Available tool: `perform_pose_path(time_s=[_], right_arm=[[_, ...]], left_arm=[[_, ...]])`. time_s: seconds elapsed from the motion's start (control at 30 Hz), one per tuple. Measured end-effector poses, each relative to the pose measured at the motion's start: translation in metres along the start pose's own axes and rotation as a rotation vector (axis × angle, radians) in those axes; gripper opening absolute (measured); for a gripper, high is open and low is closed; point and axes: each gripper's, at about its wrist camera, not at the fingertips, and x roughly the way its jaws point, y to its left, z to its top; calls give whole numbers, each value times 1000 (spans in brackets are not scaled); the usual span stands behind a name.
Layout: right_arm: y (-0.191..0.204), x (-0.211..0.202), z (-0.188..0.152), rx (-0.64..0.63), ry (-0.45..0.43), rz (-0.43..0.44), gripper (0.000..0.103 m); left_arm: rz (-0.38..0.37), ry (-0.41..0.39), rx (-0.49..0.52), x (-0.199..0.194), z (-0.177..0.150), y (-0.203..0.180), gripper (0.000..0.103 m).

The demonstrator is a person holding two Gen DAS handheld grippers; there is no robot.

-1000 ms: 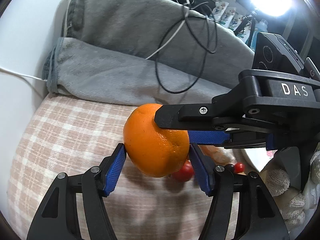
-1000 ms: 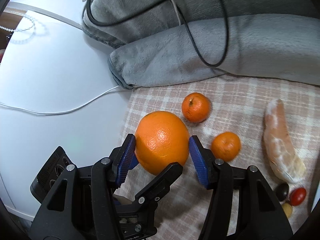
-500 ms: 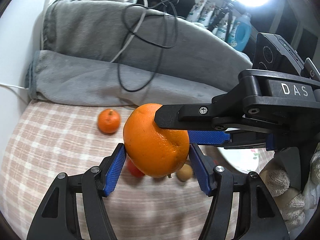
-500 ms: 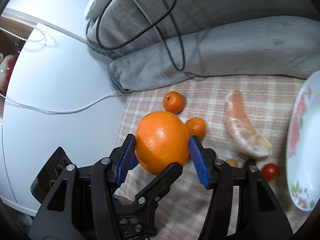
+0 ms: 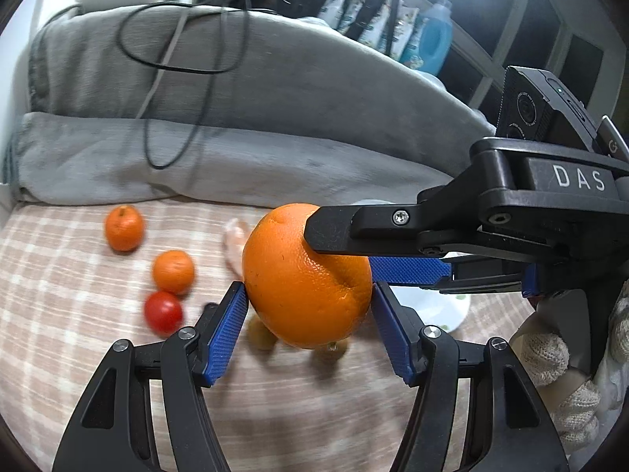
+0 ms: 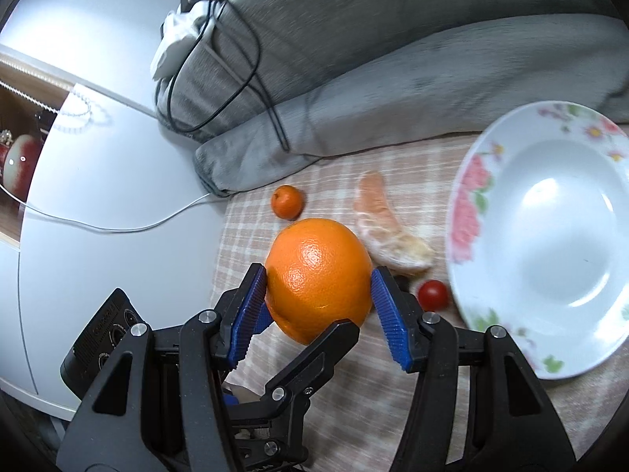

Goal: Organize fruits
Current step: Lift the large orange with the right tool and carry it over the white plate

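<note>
- Since a second ago both grippers are carrying the big orange (image 5: 306, 279) sideways over the checked cloth (image 5: 59, 314); the white floral plate (image 6: 550, 236), unseen before, is now filling the right side of the right wrist view, and two small mandarins are coming into the left wrist view.
- The grey blanket (image 5: 275, 118) is lying along the back of the cloth with a black cable (image 5: 173, 67) looping over it.
- The plate is sitting bare on the cloth, pink flowers on its rim.
- The big orange is hanging above the cloth, round, bright, with dimpled glossy skin.
- The left gripper (image 5: 308, 314) is holding the orange, blue pads pressing its sides.
- The right gripper (image 6: 318, 299) is clamping the same orange crosswise.
- A peeled pale citrus segment (image 6: 385, 236) is lying just left of the plate.
- The farther mandarin (image 5: 124, 228) and nearer mandarin (image 5: 173, 271) are resting apart.
- A cherry tomato (image 5: 163, 312) is sitting just beside the nearer mandarin.
</note>
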Motion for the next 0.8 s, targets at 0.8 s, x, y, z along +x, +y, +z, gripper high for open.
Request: perform_pose_path(time_s=[0.8], right_arm=[[-83, -58, -14, 151, -77, 7, 58]], left_arm=[[-87, 88, 77, 47, -9, -74, 64]])
